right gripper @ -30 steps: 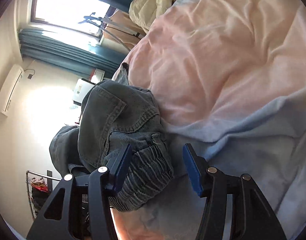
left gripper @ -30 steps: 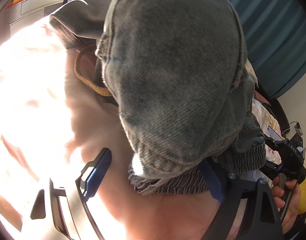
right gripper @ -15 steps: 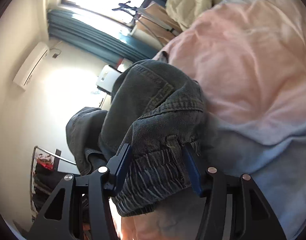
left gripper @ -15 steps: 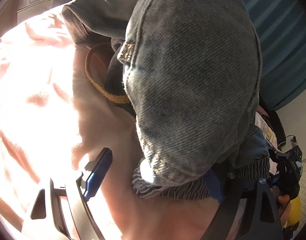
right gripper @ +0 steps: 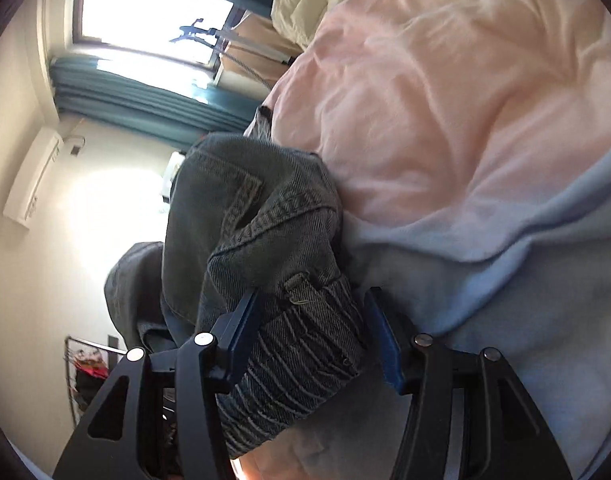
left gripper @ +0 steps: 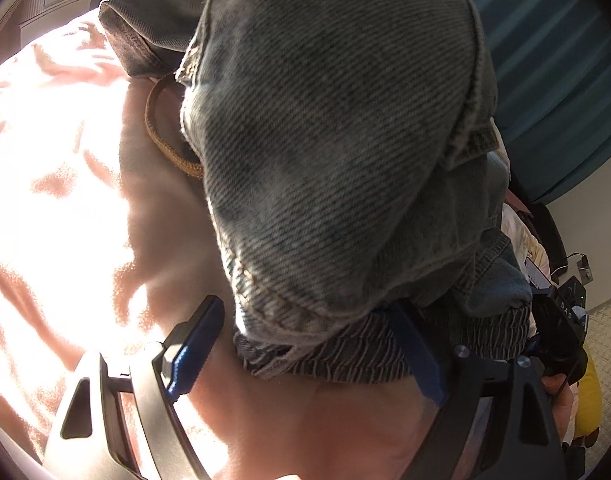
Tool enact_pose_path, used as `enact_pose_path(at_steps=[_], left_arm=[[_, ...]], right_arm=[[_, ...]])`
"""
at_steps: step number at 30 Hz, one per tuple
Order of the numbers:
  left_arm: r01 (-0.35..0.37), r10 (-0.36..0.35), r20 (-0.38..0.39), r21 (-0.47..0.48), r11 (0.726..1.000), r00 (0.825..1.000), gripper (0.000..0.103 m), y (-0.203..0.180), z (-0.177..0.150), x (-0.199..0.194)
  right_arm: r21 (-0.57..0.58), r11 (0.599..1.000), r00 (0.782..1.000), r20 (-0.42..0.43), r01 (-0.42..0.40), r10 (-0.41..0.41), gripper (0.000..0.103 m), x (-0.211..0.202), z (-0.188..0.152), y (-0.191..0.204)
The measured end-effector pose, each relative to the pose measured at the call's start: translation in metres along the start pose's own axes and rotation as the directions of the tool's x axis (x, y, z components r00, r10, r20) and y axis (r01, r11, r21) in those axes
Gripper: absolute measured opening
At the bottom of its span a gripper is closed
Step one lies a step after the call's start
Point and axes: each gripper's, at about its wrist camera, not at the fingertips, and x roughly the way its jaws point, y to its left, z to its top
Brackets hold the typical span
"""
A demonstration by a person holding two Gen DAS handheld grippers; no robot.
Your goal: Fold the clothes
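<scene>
Grey denim jeans (left gripper: 337, 140) bulge up close in the left wrist view, their elastic waistband (left gripper: 345, 352) hanging lowest. My left gripper (left gripper: 301, 340) is open wide: the waistband lies against its right finger, and the left finger stands apart from the cloth. A brown loop (left gripper: 161, 140) peeks from under the denim. In the right wrist view the jeans (right gripper: 241, 232) hang beside the bed. My right gripper (right gripper: 311, 320) is shut on the bunched waistband (right gripper: 305, 344), which fills the gap between its blue pads. That gripper (left gripper: 561, 320) also shows at the waistband's far end, with a hand (left gripper: 561, 396) on it.
A pink bed cover (right gripper: 445, 100) with a pale blue part (right gripper: 525, 300) spreads to the right; it is sunlit in the left wrist view (left gripper: 65, 200). Cream bedding (right gripper: 313, 4) is piled at the far end. Teal curtains (right gripper: 137, 104), a wall unit (right gripper: 29, 184) and a rack (right gripper: 85, 364) lie beyond.
The right gripper has swung towards the wall and window, and the waistband now fills the gap between its fingers. In the left wrist view the denim has drifted right.
</scene>
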Motion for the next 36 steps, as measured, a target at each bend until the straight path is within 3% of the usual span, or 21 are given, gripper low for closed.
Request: enact_pose_path(at_steps=[4, 7, 11, 16, 19, 21, 22, 24, 26, 31, 36], left_arm=[[0.005, -0.005, 0.008, -0.011, 1.000, 1.000, 0.086, -0.005, 0.006, -0.002], [0.009, -0.009, 0.015, -0.020, 1.000, 1.000, 0.084, -0.008, 0.011, -0.004], [0.014, -0.013, 0.023, -0.031, 0.999, 1.000, 0.078, -0.013, 0.018, -0.007], [0.021, -0.019, 0.032, -0.047, 0.999, 0.999, 0.073, -0.022, 0.024, -0.008], [0.021, -0.019, 0.028, -0.048, 0.999, 0.999, 0.073, -0.030, 0.027, -0.008], [0.022, -0.021, 0.028, -0.046, 0.999, 0.999, 0.073, -0.035, 0.028, -0.008], [0.025, -0.023, 0.029, -0.045, 0.999, 0.999, 0.073, -0.037, 0.028, -0.009], [0.034, -0.033, 0.031, -0.049, 0.998, 0.999, 0.073, -0.043, 0.027, -0.010], [0.028, -0.027, 0.035, -0.039, 0.999, 0.999, 0.073, -0.051, 0.028, -0.011], [0.016, -0.015, 0.049, -0.017, 1.000, 0.999, 0.073, -0.075, 0.027, -0.016], [0.004, -0.003, 0.061, -0.005, 1.000, 0.998, 0.073, -0.098, 0.025, -0.028]], right_arm=[[-0.034, 0.999, 0.999, -0.012, 0.032, -0.032, 0.062, 0.014, -0.004, 0.004], [-0.011, 1.000, 1.000, -0.029, 0.000, 0.000, 0.067, 0.020, -0.004, 0.003], [0.014, 0.994, 0.993, -0.045, -0.110, 0.111, 0.069, 0.025, -0.005, 0.010], [-0.035, 0.990, 0.990, -0.053, -0.133, 0.131, 0.069, 0.033, -0.005, 0.019], [-0.037, 0.994, 0.994, -0.055, -0.099, 0.097, 0.060, 0.045, 0.002, 0.017], [-0.029, 0.998, 0.997, -0.049, -0.063, 0.061, 0.043, 0.048, 0.004, 0.014], [-0.042, 0.998, 0.998, -0.038, -0.041, 0.040, 0.039, 0.048, 0.005, 0.015], [-0.110, 0.993, 0.999, 0.003, 0.039, -0.039, 0.020, 0.047, 0.006, 0.023], [-0.169, 0.980, 0.994, 0.052, 0.104, -0.096, 0.017, 0.045, 0.009, 0.031], [-0.228, 0.969, 0.985, 0.161, 0.095, -0.059, 0.017, 0.029, 0.021, 0.049], [-0.220, 0.971, 0.986, 0.157, 0.097, -0.063, 0.017, 0.023, 0.025, 0.037]])
